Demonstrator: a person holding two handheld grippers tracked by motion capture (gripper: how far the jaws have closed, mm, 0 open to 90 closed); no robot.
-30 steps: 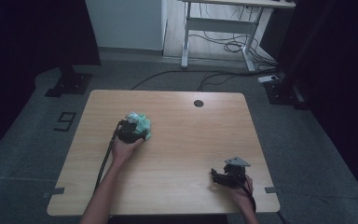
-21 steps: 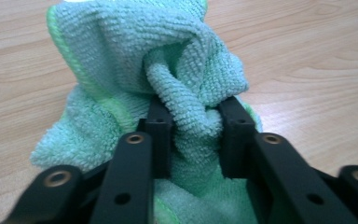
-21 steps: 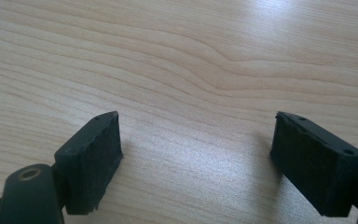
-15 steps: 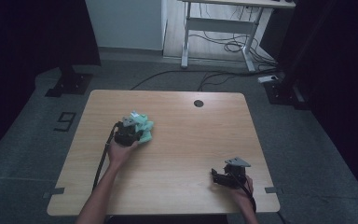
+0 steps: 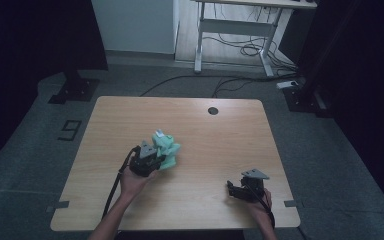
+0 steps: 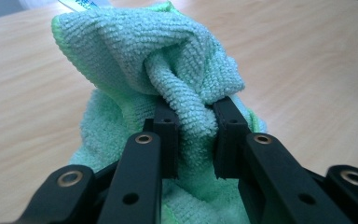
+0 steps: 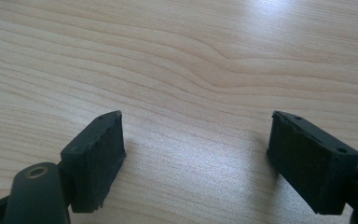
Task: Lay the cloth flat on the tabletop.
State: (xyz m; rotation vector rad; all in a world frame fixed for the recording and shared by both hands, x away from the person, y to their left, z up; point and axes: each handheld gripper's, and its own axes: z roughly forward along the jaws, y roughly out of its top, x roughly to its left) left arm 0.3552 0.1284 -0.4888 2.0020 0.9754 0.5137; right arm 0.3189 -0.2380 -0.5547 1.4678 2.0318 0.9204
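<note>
Mint-green terry cloth: I am seeing it bunched into a lump just left of centre in the high view, lying on the table with its left edge gathered up. A small white tag is sticking out at its top.

Left gripper: I am holding it at the lower left of the cloth in the high view, with its cable trailing down toward the bottom edge beside my forearm. In the left gripper view its two black jaws are standing narrowly apart and pinching a thick fold of the cloth between the pads; the rest of the cloth is billowing above and spilling below them at the centre of the frame.

Light wood-grain tabletop: it is running across the middle of the high view, with a small dark round hole near its upper edge.

Right gripper: I am resting it at the lower right of the high view, well apart from the cloth. In the right gripper view its jaws are standing wide apart, and nothing but bare wood is lying between them.
</note>
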